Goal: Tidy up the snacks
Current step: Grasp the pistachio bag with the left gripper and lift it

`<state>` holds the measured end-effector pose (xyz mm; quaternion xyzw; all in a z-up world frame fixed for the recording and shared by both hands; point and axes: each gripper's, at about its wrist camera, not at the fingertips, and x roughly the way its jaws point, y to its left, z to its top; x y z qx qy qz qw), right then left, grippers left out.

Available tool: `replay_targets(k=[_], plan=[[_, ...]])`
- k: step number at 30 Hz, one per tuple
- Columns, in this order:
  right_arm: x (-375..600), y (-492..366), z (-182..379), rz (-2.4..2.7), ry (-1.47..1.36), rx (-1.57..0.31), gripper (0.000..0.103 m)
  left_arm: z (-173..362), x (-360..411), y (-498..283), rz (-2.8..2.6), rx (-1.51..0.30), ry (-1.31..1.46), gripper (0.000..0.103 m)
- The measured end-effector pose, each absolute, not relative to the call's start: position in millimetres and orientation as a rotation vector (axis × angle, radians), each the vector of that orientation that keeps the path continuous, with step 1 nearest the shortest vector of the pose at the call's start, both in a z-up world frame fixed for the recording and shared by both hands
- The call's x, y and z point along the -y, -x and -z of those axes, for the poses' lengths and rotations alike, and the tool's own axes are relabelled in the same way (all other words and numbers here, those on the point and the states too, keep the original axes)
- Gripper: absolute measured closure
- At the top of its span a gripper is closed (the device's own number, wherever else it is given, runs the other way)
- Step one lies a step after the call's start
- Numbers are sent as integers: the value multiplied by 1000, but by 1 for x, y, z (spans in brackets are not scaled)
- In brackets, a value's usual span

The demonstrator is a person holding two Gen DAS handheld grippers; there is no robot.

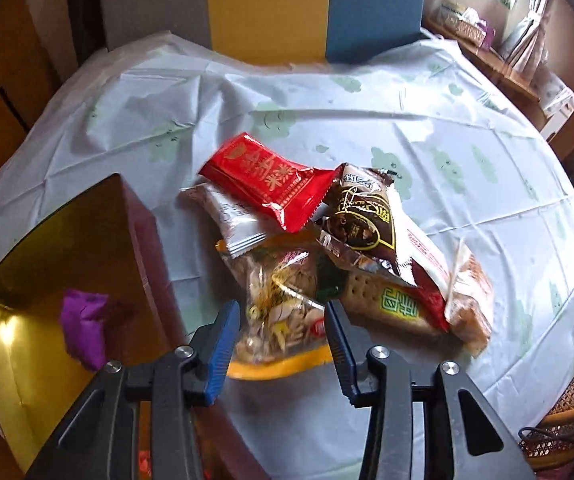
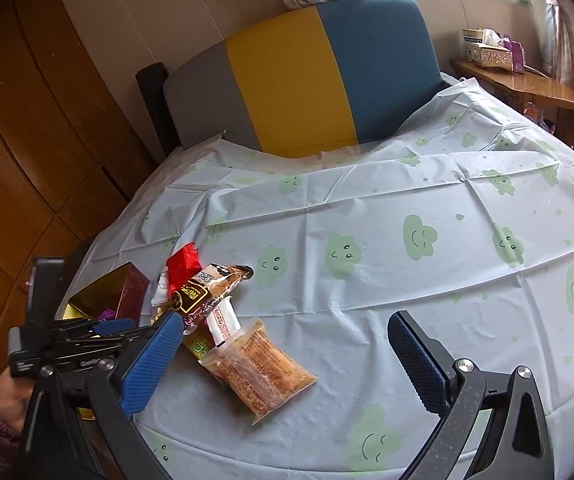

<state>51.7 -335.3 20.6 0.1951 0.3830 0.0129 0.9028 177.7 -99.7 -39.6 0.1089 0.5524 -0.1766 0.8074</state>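
A pile of snack packets lies on the tablecloth (image 1: 367,128): a red packet (image 1: 263,180), a dark brown one (image 1: 367,216), a white one (image 1: 231,216), a cracker packet with green lettering (image 1: 391,300) and an orange-brown bar packet (image 1: 471,300). My left gripper (image 1: 281,312) points steeply down with its jaws partly apart on either side of the near end of a clear, yellow-rimmed bag (image 1: 279,276). I see no pad pressing on the bag. My right gripper (image 2: 285,318) hangs wide open over the cloth beside the bar packet (image 2: 259,372), holding nothing.
A gold-lined box (image 1: 47,260) with red outer walls stands left of the pile, a purple packet (image 1: 83,324) inside. Behind the table is a grey, yellow and blue seat back (image 1: 271,8). A wooden side table (image 2: 527,84) is far right, a wicker chair (image 1: 567,412) near right.
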Motion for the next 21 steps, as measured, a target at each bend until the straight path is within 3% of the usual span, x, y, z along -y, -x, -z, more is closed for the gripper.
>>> replay_targets(k=[13, 21], plan=[[336, -53, -20, -43, -428, -801, 0, 64, 114, -199, 353, -1206, -250, 59], [335, -54, -17, -22, -415, -815, 0, 54, 110, -162, 398, -1136, -243, 70]])
